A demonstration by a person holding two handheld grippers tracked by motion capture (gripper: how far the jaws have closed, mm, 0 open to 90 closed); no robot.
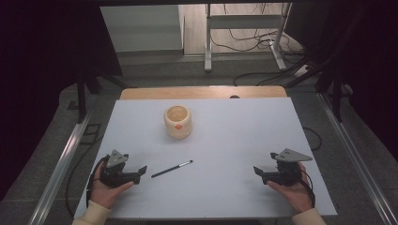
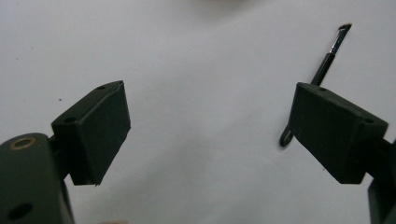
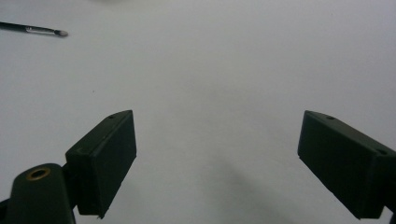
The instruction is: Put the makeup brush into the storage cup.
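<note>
A thin black brush (image 1: 172, 169) with a silver ferrule lies on the white table (image 1: 225, 140), between the two hands. My left gripper (image 1: 139, 171) rests at the near left, open, jaws pointing right toward the brush's handle end. In the left gripper view the brush (image 2: 329, 53) runs up from behind the right jaw. My right gripper (image 1: 257, 171) sits at the near right, open, with bare table between its jaws. The brush tip (image 3: 42, 31) lies far off at the upper left of the right gripper view. A cream round pot (image 1: 178, 121) with an orange spot stands beyond the brush.
A wooden strip (image 1: 202, 92) edges the table's far side. Beyond it the floor holds a metal desk frame (image 1: 244, 33) and loose cables. Metal rails (image 1: 61, 168) run along both sides of the table.
</note>
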